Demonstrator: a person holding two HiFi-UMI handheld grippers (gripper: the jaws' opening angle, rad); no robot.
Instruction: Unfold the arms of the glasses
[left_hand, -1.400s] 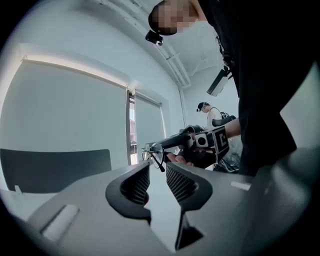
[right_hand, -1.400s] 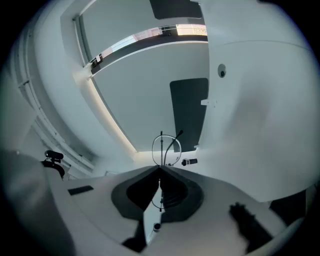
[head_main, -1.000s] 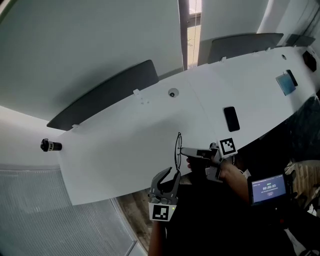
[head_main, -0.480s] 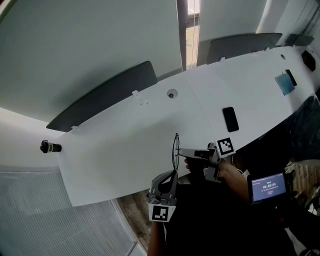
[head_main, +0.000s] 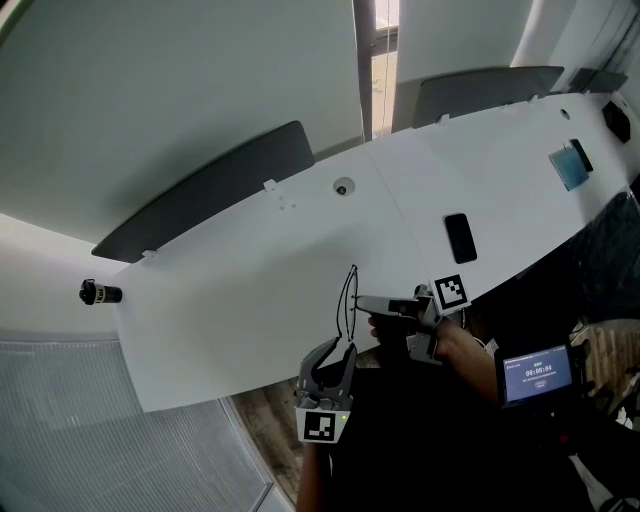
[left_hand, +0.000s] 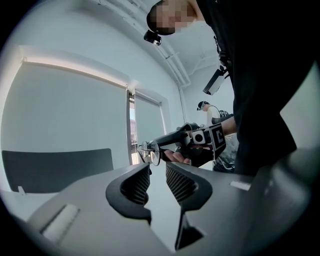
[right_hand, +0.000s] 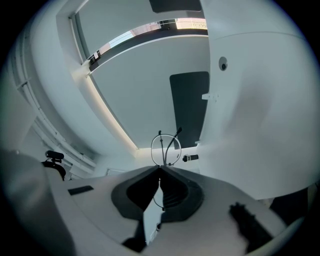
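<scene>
Thin black wire glasses (head_main: 349, 300) hang upright over the near edge of the white table (head_main: 250, 290). My right gripper (head_main: 362, 303) is shut on their frame from the right. In the right gripper view the glasses (right_hand: 167, 147) stick up past the pinched jaw tips, with two thin arms slanting away from the round lens. My left gripper (head_main: 336, 352) sits just below the glasses, and its jaws are opening with nothing between them. From the left gripper view, the glasses (left_hand: 150, 148) and the right gripper (left_hand: 192, 140) lie beyond my ribbed pads (left_hand: 180, 182).
A black phone (head_main: 461, 238) and a blue item (head_main: 571, 165) lie on the table to the right. A round socket (head_main: 343, 187) sits mid-table. Dark chair backs (head_main: 210, 190) stand behind the far edge. A small black object (head_main: 100, 293) is at far left. A lit screen (head_main: 538, 375) is by my right arm.
Half a second ago the left jaws were shut at the lower end of the glasses; now they stand apart again. One thin arm now stands slightly away from the frame. The right gripper stayed put.
</scene>
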